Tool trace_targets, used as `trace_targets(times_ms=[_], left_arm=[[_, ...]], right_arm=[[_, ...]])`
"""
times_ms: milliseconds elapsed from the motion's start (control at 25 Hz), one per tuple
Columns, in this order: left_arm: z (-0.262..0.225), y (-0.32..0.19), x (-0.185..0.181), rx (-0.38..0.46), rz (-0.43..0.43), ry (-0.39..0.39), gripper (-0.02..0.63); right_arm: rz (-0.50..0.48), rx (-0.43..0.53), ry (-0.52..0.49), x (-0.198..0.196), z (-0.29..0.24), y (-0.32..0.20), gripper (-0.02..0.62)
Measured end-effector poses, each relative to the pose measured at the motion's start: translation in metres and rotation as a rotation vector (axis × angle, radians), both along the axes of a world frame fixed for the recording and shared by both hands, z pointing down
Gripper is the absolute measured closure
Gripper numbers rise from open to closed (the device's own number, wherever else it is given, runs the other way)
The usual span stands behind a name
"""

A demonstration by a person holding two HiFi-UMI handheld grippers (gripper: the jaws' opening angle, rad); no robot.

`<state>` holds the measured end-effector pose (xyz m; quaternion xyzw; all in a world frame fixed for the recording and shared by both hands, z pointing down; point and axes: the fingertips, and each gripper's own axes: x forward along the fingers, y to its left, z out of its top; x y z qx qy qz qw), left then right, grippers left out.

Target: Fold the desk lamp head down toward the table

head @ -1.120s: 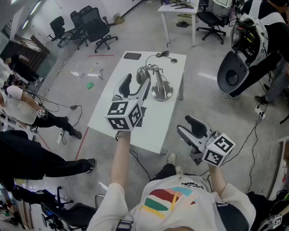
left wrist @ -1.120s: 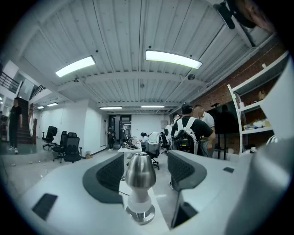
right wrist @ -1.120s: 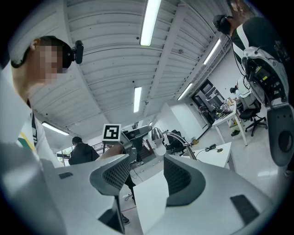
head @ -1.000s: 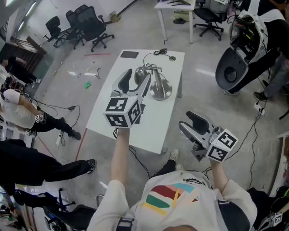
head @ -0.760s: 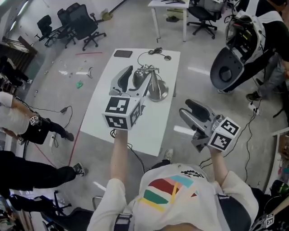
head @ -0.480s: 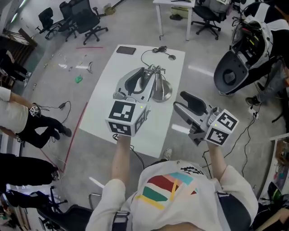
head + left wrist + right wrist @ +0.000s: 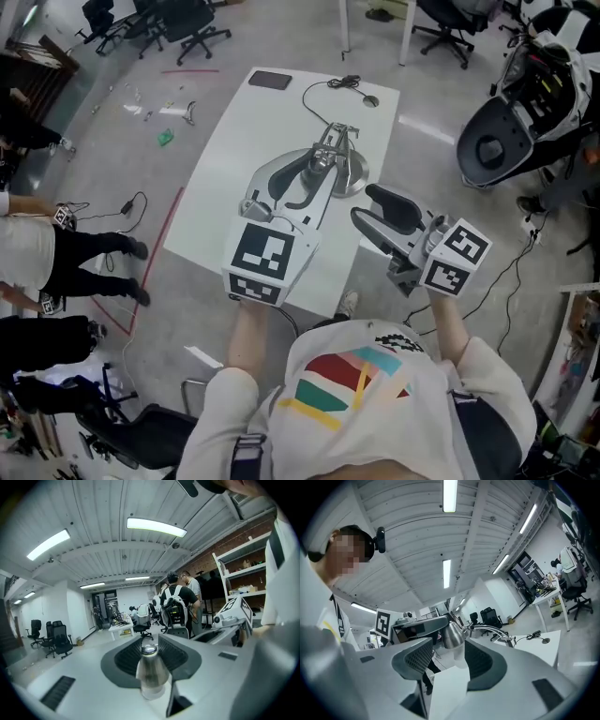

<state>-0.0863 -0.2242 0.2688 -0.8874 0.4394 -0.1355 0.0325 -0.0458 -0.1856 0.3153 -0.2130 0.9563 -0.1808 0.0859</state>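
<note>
The lamp head (image 7: 149, 667), a brushed-metal cone with a rounded cap, sits between the fingers of the left gripper (image 7: 150, 642), which are closing with their ribbed pads against its sides. It hangs just beside the lamp's round metal base (image 7: 354, 174) on the white tabletop (image 7: 239, 131). The right gripper (image 7: 371, 208) hovers nearby with its fingers apart and empty.

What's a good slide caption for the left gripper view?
Left gripper closing its jaws on the shiny metal lamp head that stands between them.
</note>
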Motion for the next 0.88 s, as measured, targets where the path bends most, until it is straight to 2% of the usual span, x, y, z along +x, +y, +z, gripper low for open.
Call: trace_targets(times_ms=[160,320,480,600,720,880], left_arm=[[0.026,0.022,-0.006,-0.07,-0.011,0.028,0.468],[0.061,0.033,-0.014,-0.129,-0.036,-0.029,0.468],[0.121,0.041,-0.028,-0.259,-0.08,-0.078,0.474],[0.174,0.029,-0.034,-0.353,-0.119,-0.034,0.508],[0.203,0.018,-0.035,-0.408,-0.14,0.007,0.515],[0.219,0.012,-0.034,-0.44,-0.134,-0.023,0.517]], right_arm=[[-0.027,-0.028,0.031,-0.004,0.015,0.011,0.38],[-0.035,-0.046,0.047,-0.01,0.027,0.015,0.38],[-0.035,-0.078,0.05,-0.015,0.037,0.022,0.38],[-0.03,-0.102,0.053,-0.011,0.047,0.021,0.38],[-0.016,-0.125,0.062,-0.004,0.057,0.022,0.38],[0.013,-0.151,0.074,0.005,0.068,0.023,0.38]])
